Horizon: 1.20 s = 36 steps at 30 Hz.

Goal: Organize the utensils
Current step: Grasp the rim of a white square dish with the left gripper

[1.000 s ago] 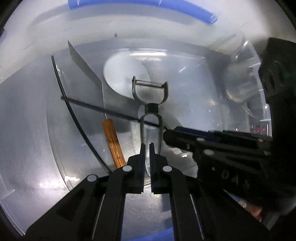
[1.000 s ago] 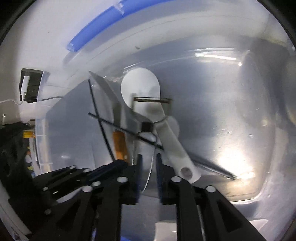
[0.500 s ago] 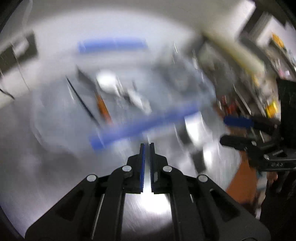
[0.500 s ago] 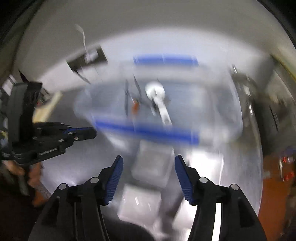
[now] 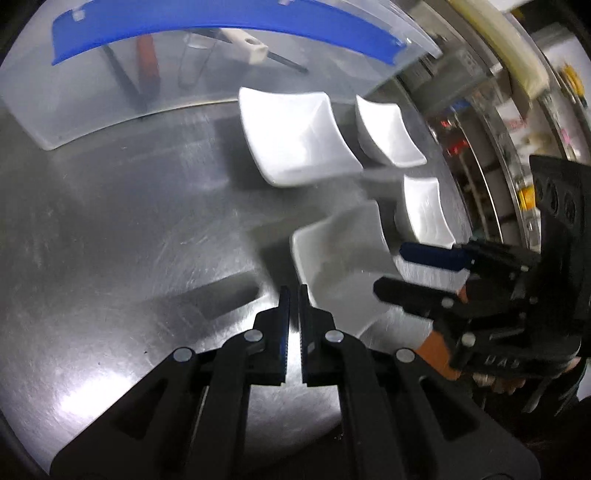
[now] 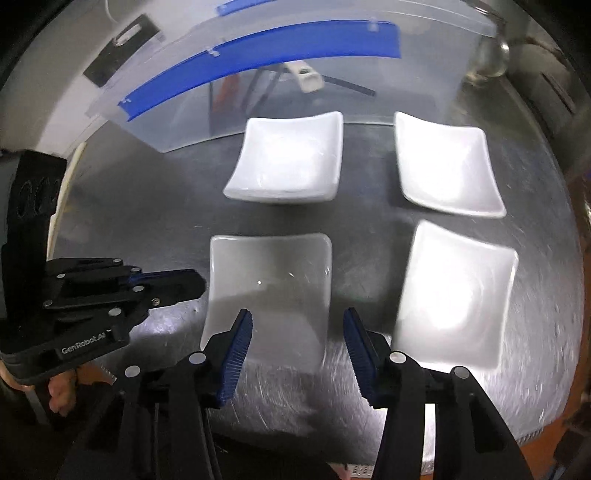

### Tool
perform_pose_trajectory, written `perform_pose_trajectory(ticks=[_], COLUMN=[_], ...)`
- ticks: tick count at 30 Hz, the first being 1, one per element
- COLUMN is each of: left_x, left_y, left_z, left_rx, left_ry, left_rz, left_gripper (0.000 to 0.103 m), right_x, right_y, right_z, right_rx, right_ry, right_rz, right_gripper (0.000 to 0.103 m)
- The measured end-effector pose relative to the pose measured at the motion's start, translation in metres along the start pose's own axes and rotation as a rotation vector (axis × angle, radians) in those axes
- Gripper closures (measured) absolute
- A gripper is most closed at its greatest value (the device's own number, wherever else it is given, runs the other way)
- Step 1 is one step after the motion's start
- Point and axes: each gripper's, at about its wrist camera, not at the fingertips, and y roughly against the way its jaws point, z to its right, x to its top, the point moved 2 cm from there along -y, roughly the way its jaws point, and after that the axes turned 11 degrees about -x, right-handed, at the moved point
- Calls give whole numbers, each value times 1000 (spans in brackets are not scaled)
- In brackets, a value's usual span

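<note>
A clear plastic bin with a blue rim (image 5: 221, 26) (image 6: 266, 48) stands at the back of the steel table. Inside it lie several utensils: a white-handled spoon (image 6: 306, 77) (image 5: 247, 42), an orange-handled tool (image 5: 147, 62) (image 6: 225, 88), a wire peeler (image 5: 192, 66) and a thin black stick (image 6: 351, 86). My left gripper (image 5: 293, 291) is shut and empty, low over the table. My right gripper (image 6: 297, 317) is open and empty above the near left white square dish (image 6: 269, 280) (image 5: 343, 258). Each gripper also shows in the other's view, the left (image 6: 166, 286) and the right (image 5: 406, 269).
Three more white square dishes sit in a grid: far left (image 6: 284, 158) (image 5: 295, 140), far right (image 6: 447, 166) (image 5: 388, 133) and near right (image 6: 454, 295) (image 5: 424, 210). A glass jar (image 6: 487, 55) stands at the back right. The table edge (image 6: 535, 432) runs along the right.
Both grippers have pulled back out of the bin to low over the table in front of it. The peeler stays in the bin. The right gripper has opened wide.
</note>
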Motion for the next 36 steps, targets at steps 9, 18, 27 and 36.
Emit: perform_pose_trajectory(ticks=[9,18,27,36], left_x=[-15,-17,-19,-22], left_y=[10,-7,-18,-20], left_z=[19,19,17,18], left_rx=[72,138,163,107], left_ry=[96,114,106,108], left_rz=[121,115,84,97], left_gripper=[46,46,68,96], right_x=[-1,-5,-11,-12], right_y=[-18,-26,-26,-29], right_z=[-5,1,3,3], right_rx=[80,81,66,67], right_ry=[115,110,87,36], right_rz=[-41,-53,-65,-58], right_gripper=[51,57,68,87])
